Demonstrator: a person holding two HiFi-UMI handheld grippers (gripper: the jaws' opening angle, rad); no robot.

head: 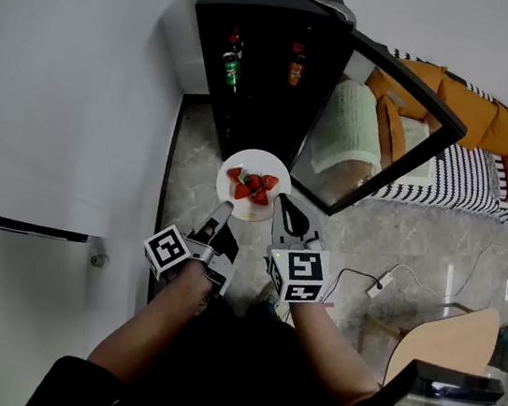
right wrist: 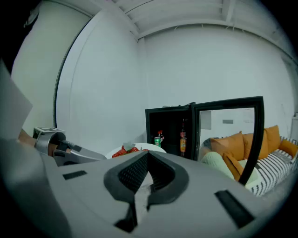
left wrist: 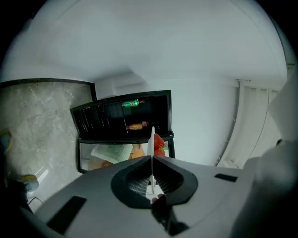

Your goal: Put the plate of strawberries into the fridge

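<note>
1. The left gripper point(head: 225, 209) is seen shut on the near-left rim of the white plate point(head: 258, 161). In the left gripper view the plate point(left wrist: 152, 139) is seen edge-on, pinched between jaws that are closed down to the thickness of the rim.
2. The right gripper point(head: 282, 203) is likewise clamped on the plate's near-right rim. In the right gripper view its jaws are drawn narrow over the pale edge of the plate point(right wrist: 139, 147).
3. The plate is held level between the two grippers, just in front of the open fridge point(head: 262, 19) and outside it. The strawberries point(head: 252, 188) are heaped at its middle.
4. The fridge is a small black cabinet set on the floor against a white wall point(head: 65, 75). Its glass door point(head: 438, 111) is swung wide to the right.
5. A green can point(head: 230, 69) and an orange bottle point(head: 296, 65) are seen on a shelf inside.
6. The floor point(head: 401, 233) is pale and marbled, and a cable point(head: 357, 274) is laid across it.
7. A sofa point(head: 472, 168) with a striped cover and orange cushions is placed behind the door.
</note>
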